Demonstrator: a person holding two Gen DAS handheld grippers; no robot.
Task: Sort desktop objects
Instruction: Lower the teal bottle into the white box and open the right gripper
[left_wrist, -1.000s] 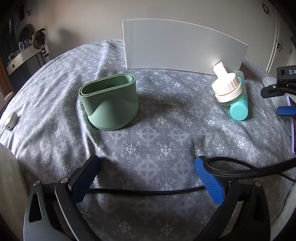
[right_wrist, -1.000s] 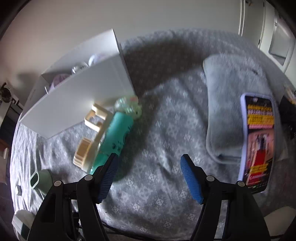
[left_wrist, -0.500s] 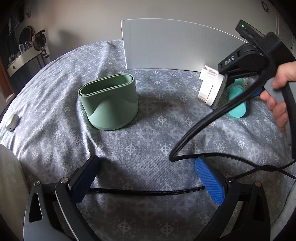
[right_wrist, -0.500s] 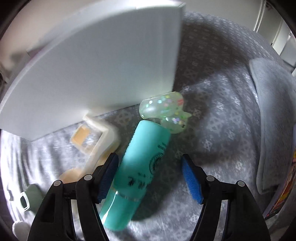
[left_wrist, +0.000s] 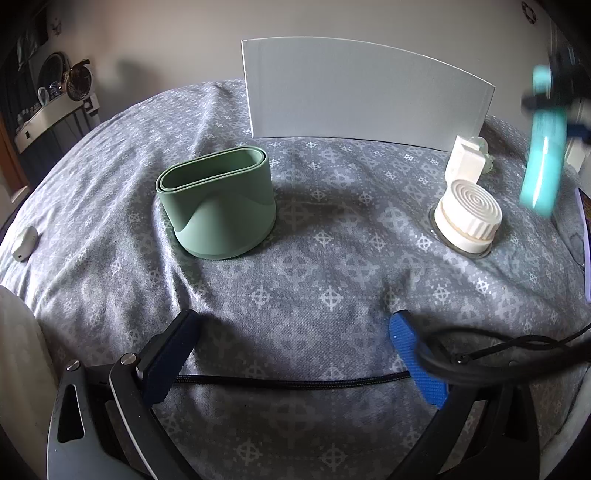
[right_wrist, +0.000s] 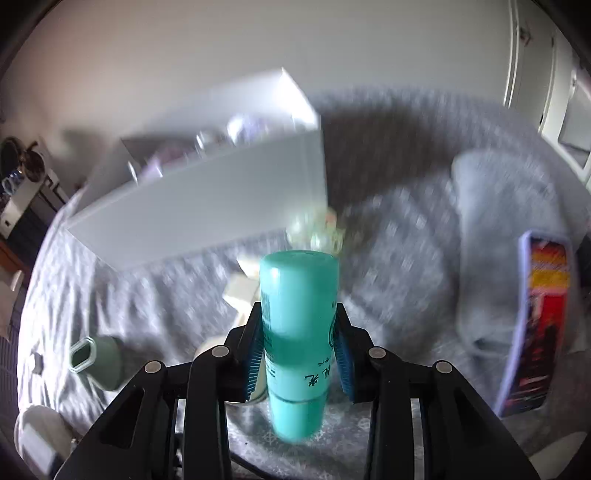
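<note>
**A:** Two grippers logged. Right gripper (right_wrist: 299, 354): clenched on the teal cylindrical plastic bottle (right_wrist: 297, 332), blue pads pressing both sides near mid-body. Half a second ago the same bottle lay flat on the grey patterned cloth (left_wrist: 295, 280) between open jaws; now it is off the cloth, seen blurred at the upper right edge of the left wrist view.

**B:** Meaning for the sort?

**A:** My reading: pick done, carry begun. Likely destination is the white open-topped box (right_wrist: 207, 192), upper left of centre in the right wrist view, already holding some small items too blurred to name.

**B:** Bottle's condition?

**A:** Smooth, glossy, flat-ended, dark printed lettering on the side. It sticks out well past the fingertips, so I'd expect some swing under quick motion.

**B:** Left side?

**A:** Left gripper (left_wrist: 295, 354): released, jaws wide, nothing between them but a black cable (left_wrist: 288, 382) crossing the cloth. Sage-green oval silicone cup (left_wrist: 221, 210) stands upright left of centre; cream ribbed round lid (left_wrist: 468, 218) sits at right, unsorted.
</note>
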